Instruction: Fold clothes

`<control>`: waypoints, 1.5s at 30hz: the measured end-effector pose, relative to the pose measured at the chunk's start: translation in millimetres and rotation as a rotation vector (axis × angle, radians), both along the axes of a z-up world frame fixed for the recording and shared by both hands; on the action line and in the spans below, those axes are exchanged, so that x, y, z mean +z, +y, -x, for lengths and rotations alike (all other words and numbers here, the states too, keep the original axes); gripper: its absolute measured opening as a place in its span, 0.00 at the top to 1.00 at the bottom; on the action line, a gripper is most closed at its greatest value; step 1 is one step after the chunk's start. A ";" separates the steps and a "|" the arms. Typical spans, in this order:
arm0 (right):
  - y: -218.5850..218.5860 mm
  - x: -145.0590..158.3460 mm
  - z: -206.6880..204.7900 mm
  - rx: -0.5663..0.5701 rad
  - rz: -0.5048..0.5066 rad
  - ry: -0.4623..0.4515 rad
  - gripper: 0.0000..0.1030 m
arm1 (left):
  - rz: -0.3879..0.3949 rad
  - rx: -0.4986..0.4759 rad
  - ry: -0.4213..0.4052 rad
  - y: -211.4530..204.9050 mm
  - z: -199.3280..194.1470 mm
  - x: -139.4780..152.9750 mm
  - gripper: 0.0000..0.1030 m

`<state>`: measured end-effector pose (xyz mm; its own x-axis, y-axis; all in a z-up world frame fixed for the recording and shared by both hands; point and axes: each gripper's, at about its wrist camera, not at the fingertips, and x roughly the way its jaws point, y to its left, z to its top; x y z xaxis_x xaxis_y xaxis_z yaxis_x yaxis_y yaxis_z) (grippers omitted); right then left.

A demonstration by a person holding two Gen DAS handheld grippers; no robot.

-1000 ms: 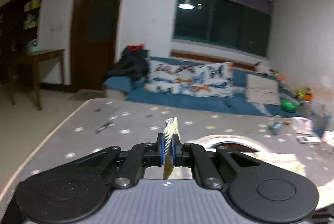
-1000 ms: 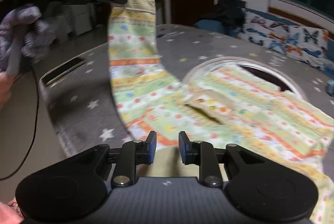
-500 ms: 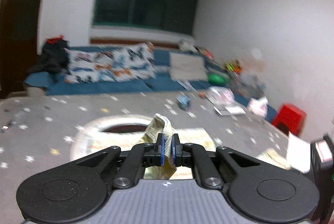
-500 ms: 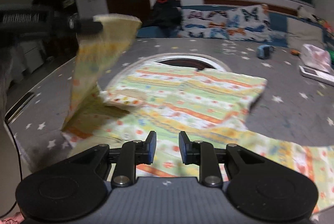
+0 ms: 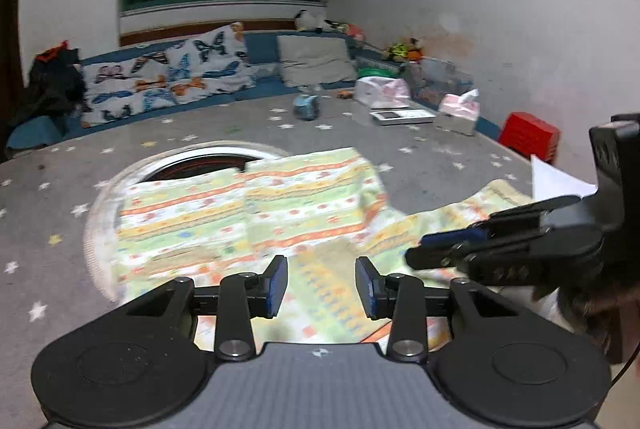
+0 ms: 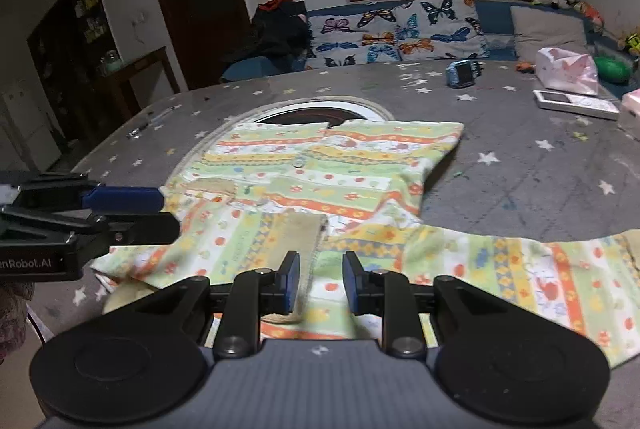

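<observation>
- The striped shirt (image 6: 340, 181) lies spread on the grey star-patterned table (image 6: 540, 165), its top edge over a round opening (image 6: 316, 111) in the table top. The left sleeve (image 6: 240, 229) now lies folded across the front of the shirt; a second ago it hung lifted in the air, pinched at its cuff.
- The left gripper (image 5: 321, 279) has let that sleeve go: its jaws, clamped on the cloth half a second ago, are opening, and nothing sits between them now. They hang just above the dropped sleeve.
- The right gripper (image 6: 321, 279) has its jaws a little apart, as in the earlier views, and empty, poised over the near edge of the shirt beside the cuff (image 6: 304, 229).
- The other sleeve (image 6: 520, 269) stretches flat toward the right, not yet folded.
- By my reading, one sleeve fold is done; the matching fold on the right side looks like the next step, then the body.
- Further off on the table: a small blue gadget (image 6: 464, 73), a white device (image 6: 576, 103), and tissues (image 5: 460, 107).
</observation>
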<state>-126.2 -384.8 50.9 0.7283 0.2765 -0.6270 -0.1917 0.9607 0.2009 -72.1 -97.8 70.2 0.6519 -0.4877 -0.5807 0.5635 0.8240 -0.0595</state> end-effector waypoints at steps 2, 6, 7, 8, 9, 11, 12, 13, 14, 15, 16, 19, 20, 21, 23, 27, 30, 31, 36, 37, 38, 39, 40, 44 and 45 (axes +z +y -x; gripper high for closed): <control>6.2 -2.2 -5.9 0.012 -0.002 0.004 0.78 | -0.022 0.063 0.006 17.3 -5.4 -6.6 0.61; 18.3 -11.6 -19.5 0.018 0.018 0.019 0.74 | -0.041 0.176 0.056 50.5 -19.1 -21.4 0.63; 21.5 -15.7 -22.6 0.013 0.032 0.025 0.74 | -0.042 0.192 0.069 57.5 -21.5 -24.8 0.64; 23.3 -18.8 -24.5 0.011 0.038 0.033 0.74 | -0.049 0.205 0.081 62.9 -22.9 -29.0 0.65; 24.8 -22.1 -26.4 0.008 0.042 0.041 0.73 | -0.058 0.218 0.094 68.0 -24.1 -33.4 0.65; 26.1 -24.3 -26.1 0.003 0.046 0.044 0.74 | -0.070 0.238 0.121 76.4 -27.0 -41.2 0.69; 26.2 -23.6 -24.5 -0.001 0.048 0.041 0.74 | -0.072 0.244 0.135 79.4 -28.6 -44.4 0.69; 25.7 -22.0 -22.2 -0.005 0.050 0.036 0.74 | -0.065 0.245 0.139 82.1 -29.5 -44.3 0.69; 24.6 -19.7 -19.7 -0.009 0.051 0.030 0.74 | -0.053 0.244 0.136 82.8 -31.5 -41.7 0.69; 23.8 -17.7 -18.0 -0.010 0.051 0.024 0.73 | -0.042 0.244 0.128 82.3 -33.7 -39.0 0.70; 23.0 -15.7 -16.2 -0.012 0.051 0.019 0.73 | -0.030 0.236 0.117 78.9 -37.0 -35.8 0.71; 25.9 -12.5 -12.3 0.005 0.052 0.008 0.73 | 0.001 0.206 0.086 67.0 -47.9 -27.9 0.71; 28.5 -13.4 -12.1 0.011 0.059 0.008 0.73 | 0.001 0.200 0.077 62.6 -53.8 -27.8 0.71; 30.6 -15.0 -12.2 0.017 0.064 0.012 0.73 | -0.005 0.203 0.079 59.3 -60.1 -29.7 0.71; 33.0 -18.8 -12.1 0.021 0.066 0.023 0.73 | -0.022 0.221 0.108 57.6 -72.8 -38.2 0.74; 29.5 -21.1 -0.9 0.009 0.070 0.014 0.73 | -0.019 0.235 0.138 61.7 -80.4 -47.0 0.78; 13.5 -15.5 14.1 -0.043 0.072 -0.006 0.73 | -0.009 0.234 0.134 63.5 -77.2 -42.0 0.77; 4.3 -14.3 19.6 -0.080 0.078 -0.010 0.73 | -0.004 0.235 0.132 64.1 -75.9 -39.9 0.77; -54.5 -13.7 40.7 -0.313 0.131 -0.004 0.72 | -0.002 0.229 0.108 63.0 -66.1 -29.9 0.77; -70.6 -14.5 44.5 -0.374 0.138 0.002 0.72 | -0.004 0.228 0.104 62.3 -64.1 -28.8 0.75; -85.4 -15.4 47.4 -0.428 0.145 0.005 0.72 | -0.005 0.226 0.100 61.6 -62.1 -27.8 0.73; -98.0 -16.3 49.8 -0.473 0.155 0.005 0.72 | -0.009 0.225 0.095 60.9 -60.4 -27.1 0.71; -111.6 -17.7 52.5 -0.528 0.168 0.004 0.72 | -0.011 0.225 0.092 60.3 -58.7 -26.8 0.71; -149.1 -23.2 59.5 -0.679 0.178 0.003 0.65 | -0.018 0.225 0.089 58.2 -53.7 -26.6 0.70; -155.4 -24.9 60.3 -0.699 0.171 0.003 0.64 | -0.020 0.224 0.091 57.7 -53.1 -26.9 0.70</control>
<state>-186.6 -540.2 26.0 0.6969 -0.3561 -0.6225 0.4800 0.8765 0.0359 -19.0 -40.1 43.3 0.6874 -0.3243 -0.6499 0.3594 0.9294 -0.0836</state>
